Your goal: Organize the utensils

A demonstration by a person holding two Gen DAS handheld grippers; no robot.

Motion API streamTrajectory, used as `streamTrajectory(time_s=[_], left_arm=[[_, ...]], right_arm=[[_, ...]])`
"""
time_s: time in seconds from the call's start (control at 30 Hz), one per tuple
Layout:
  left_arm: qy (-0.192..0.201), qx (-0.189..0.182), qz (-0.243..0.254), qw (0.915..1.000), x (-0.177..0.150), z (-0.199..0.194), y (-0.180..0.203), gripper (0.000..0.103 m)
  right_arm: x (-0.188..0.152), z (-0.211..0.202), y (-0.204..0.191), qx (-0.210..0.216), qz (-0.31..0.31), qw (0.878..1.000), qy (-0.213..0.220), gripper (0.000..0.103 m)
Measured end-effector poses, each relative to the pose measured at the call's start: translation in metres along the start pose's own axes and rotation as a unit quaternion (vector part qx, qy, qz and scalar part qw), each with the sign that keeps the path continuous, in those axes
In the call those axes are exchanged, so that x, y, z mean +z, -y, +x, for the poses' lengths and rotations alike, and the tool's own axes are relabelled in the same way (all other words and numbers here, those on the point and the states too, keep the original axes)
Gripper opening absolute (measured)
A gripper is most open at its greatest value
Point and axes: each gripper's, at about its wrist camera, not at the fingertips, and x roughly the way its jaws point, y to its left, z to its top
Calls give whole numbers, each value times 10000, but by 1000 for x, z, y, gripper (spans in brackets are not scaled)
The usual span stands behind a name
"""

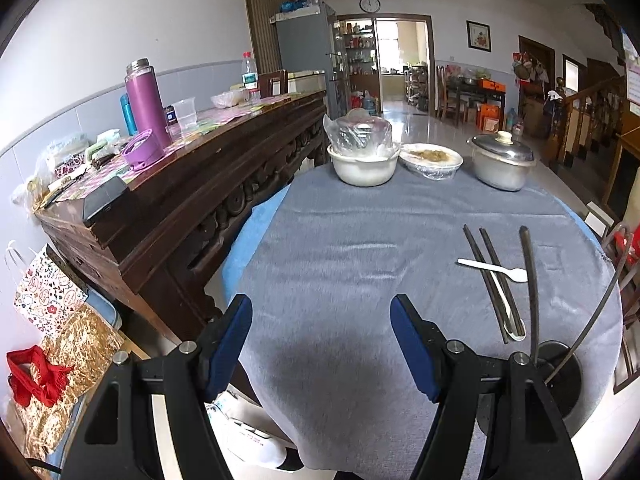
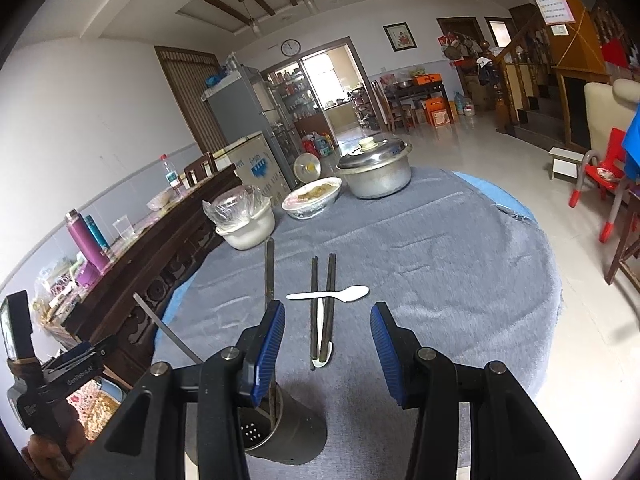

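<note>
Round table (image 2: 440, 248) with grey cloth; lidded metal pot (image 2: 376, 172) at far edge. Metal utensil holder (image 2: 288, 428) near front, two dark chopsticks standing in it. Chopstick pair (image 2: 322, 308) and two white spoons (image 2: 328, 294) lie flat beyond. Left gripper (image 1: 322, 344) released, empty; right gripper (image 2: 328, 344) released, empty above holder
</note>
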Motion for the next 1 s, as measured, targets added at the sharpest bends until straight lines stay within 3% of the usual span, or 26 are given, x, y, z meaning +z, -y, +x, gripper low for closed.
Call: streamTrajectory(time_s=[0.47,1.0], left_arm=[[-186,45,60,9998,-4,8,7,72],[-388,47,279,9988,-4,20,31,72]], right_arm=[[-3,12,6,-1291,-342,9904,-349,49],[-1,16,24,-1732,-430,9830,-437,49]])
